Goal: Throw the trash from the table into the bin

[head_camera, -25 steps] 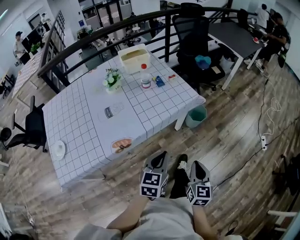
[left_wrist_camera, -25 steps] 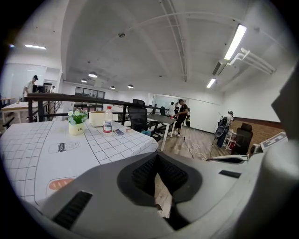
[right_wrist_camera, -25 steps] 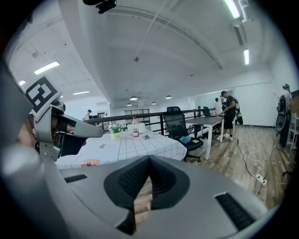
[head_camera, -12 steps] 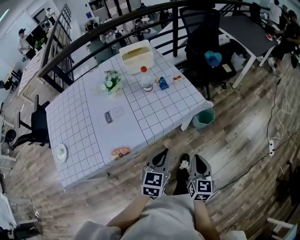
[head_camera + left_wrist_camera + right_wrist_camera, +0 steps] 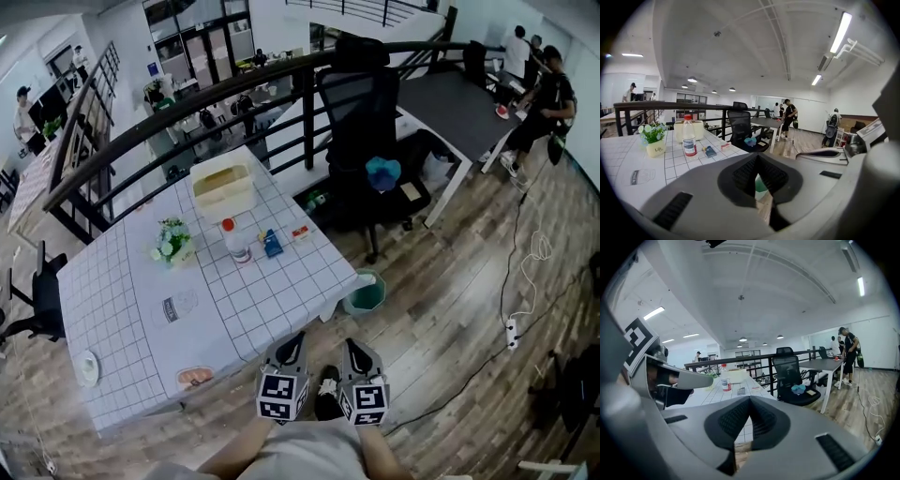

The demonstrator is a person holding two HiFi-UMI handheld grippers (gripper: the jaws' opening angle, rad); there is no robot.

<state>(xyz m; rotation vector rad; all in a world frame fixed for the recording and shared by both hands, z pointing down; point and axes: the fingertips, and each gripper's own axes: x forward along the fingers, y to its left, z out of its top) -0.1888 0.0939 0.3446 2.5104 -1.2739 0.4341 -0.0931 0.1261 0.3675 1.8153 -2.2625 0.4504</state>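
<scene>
On the white checked table (image 5: 281, 300) lie a blue packet (image 5: 272, 244), a small red-and-white wrapper (image 5: 301, 232), a clear wrapper (image 5: 175, 307) and a food packet (image 5: 195, 377). The green bin (image 5: 365, 292) stands on the floor by the table's right corner. My left gripper (image 5: 292, 339) and right gripper (image 5: 350, 344) hang side by side over the floor, short of the table's near edge, both shut and empty. In the left gripper view the bin (image 5: 761, 185) shows past the shut left gripper (image 5: 757, 158). The right gripper (image 5: 750, 399) points at the table's end.
A red-capped bottle (image 5: 236, 242), a cream tub (image 5: 223, 190), a flower pot (image 5: 172, 242) and a white dish (image 5: 87, 367) also stand on the table. A black office chair (image 5: 361, 141) and railing (image 5: 187, 103) lie beyond. A cable and power strip (image 5: 512, 330) cross the wooden floor at right.
The whole view has shifted: the table now sits further left and farther off, and the bin stands clear of the table corner. Both grippers stay shut and side by side.
</scene>
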